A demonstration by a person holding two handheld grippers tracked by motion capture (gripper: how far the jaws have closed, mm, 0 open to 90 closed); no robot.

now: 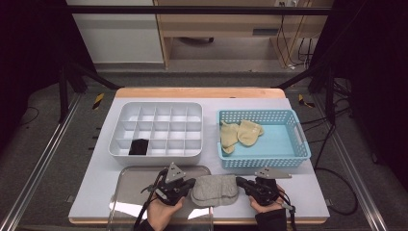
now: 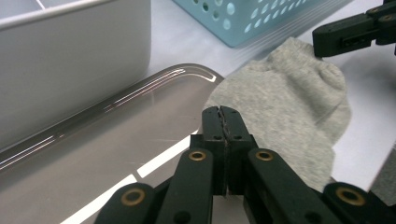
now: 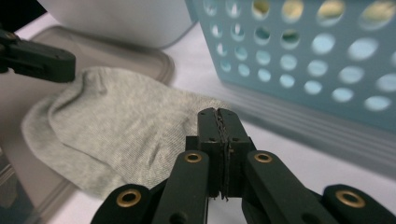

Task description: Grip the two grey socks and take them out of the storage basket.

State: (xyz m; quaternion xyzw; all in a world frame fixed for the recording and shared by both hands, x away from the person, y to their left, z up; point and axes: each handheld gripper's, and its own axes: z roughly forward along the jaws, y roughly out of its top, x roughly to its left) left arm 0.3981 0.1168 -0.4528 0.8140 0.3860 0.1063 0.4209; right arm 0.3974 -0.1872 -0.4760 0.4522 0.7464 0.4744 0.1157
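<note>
A grey sock lies flat at the table's front edge, its left part resting on a clear tray. My left gripper is shut, tips at the sock's left end. My right gripper is shut at the sock's right end. In the left gripper view the closed jaws rest against the sock, with the right gripper at its far end. In the right gripper view my shut jaws lie over the sock. Whether fabric is pinched I cannot tell.
A white divided organiser stands behind the tray, with a black item in a front compartment. To its right is a blue perforated basket holding two yellow socks. Black frame posts flank the table.
</note>
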